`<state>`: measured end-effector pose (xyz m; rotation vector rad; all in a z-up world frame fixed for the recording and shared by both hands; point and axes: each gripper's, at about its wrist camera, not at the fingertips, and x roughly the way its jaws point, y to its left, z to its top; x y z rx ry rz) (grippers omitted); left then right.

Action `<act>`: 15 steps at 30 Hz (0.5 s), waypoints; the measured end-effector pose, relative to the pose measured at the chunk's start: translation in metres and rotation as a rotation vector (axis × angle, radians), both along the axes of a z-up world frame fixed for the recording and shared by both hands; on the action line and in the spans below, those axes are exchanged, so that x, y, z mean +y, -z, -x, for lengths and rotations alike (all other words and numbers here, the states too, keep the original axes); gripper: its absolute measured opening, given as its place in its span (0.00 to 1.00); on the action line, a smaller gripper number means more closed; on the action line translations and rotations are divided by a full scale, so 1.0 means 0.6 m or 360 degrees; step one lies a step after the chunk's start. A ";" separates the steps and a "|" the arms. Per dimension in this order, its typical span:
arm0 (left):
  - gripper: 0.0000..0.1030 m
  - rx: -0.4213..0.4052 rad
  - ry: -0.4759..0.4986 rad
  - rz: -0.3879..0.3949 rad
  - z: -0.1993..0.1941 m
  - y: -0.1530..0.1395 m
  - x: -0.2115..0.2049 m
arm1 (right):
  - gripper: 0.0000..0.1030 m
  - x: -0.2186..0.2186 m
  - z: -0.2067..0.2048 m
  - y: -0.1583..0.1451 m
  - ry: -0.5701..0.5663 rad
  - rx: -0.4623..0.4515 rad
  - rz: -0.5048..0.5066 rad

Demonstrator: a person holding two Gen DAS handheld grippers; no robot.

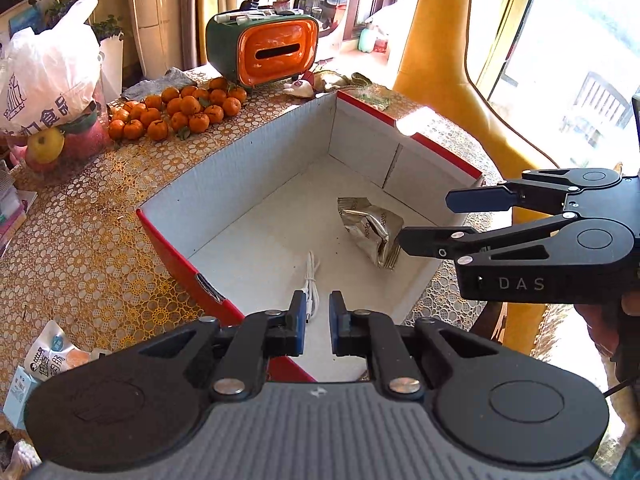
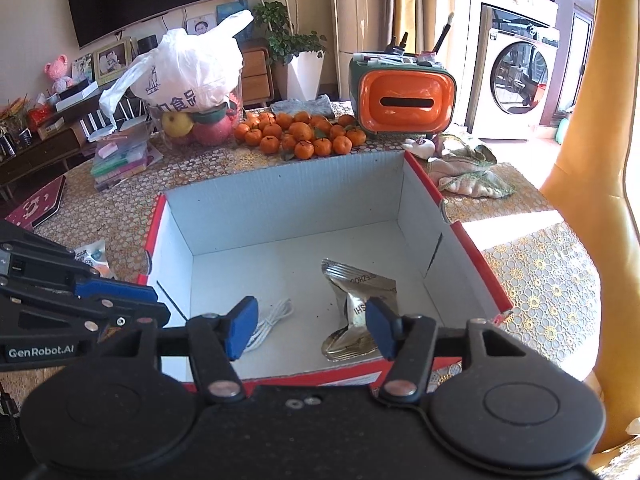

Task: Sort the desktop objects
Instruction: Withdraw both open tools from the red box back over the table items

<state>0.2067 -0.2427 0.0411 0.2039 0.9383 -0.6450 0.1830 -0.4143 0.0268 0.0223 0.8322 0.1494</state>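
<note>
Two things are already lying on the floor of the red cardboard box (image 2: 476, 252): a silver foil snack packet (image 2: 356, 308) and a coiled white charging cable (image 2: 272, 316). I am holding the left hand-held gripper (image 1: 316, 320) above the box's near edge, jaws drawn together with nothing between them. The right hand-held gripper (image 2: 310, 326) is hanging over the packet with its jaws apart and empty. I am judging both drop-offs finished, so the next move calls for reaching out to the tabletop (image 1: 80, 240) for another item, possibly the small snack pouch (image 1: 48, 354) at the left edge, though it is half hidden.
</note>
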 end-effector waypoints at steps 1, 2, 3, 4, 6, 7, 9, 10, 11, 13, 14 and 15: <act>0.10 -0.0007 0.0003 0.0006 0.006 -0.003 0.004 | 0.59 0.004 0.006 -0.003 -0.0006 -0.0010 0.0002; 0.10 -0.0010 0.0005 0.0015 0.011 -0.006 0.008 | 0.59 0.007 0.010 -0.006 -0.0013 -0.0016 -0.0002; 0.10 -0.0010 0.0005 0.0024 0.016 -0.009 0.013 | 0.59 0.010 0.015 -0.008 -0.0021 -0.0020 -0.0012; 0.10 -0.0010 0.0005 0.0034 0.021 -0.012 0.018 | 0.60 0.014 0.020 -0.011 -0.0029 -0.0024 -0.0025; 0.10 -0.0013 -0.0004 0.0055 0.032 -0.017 0.029 | 0.60 0.023 0.030 -0.017 -0.0047 -0.0034 -0.0040; 0.10 -0.0019 -0.0008 0.0064 0.037 -0.020 0.035 | 0.60 0.028 0.036 -0.020 -0.0056 -0.0042 -0.0042; 0.10 -0.0033 -0.0015 0.0077 0.048 -0.024 0.047 | 0.61 0.038 0.047 -0.025 -0.0068 -0.0063 -0.0039; 0.10 -0.0041 -0.0021 0.0079 0.053 -0.026 0.052 | 0.61 0.044 0.052 -0.027 -0.0076 -0.0071 -0.0036; 0.10 -0.0053 -0.0027 0.0079 0.059 -0.028 0.058 | 0.61 0.049 0.057 -0.029 -0.0083 -0.0078 -0.0033; 0.10 -0.0076 -0.0044 0.0075 0.068 -0.030 0.069 | 0.61 0.060 0.066 -0.032 -0.0097 -0.0090 -0.0027; 0.10 -0.0084 -0.0049 0.0079 0.072 -0.031 0.074 | 0.62 0.064 0.070 -0.033 -0.0104 -0.0095 -0.0027; 0.10 -0.0088 -0.0055 0.0090 0.075 -0.032 0.081 | 0.62 0.069 0.074 -0.035 -0.0108 -0.0099 -0.0030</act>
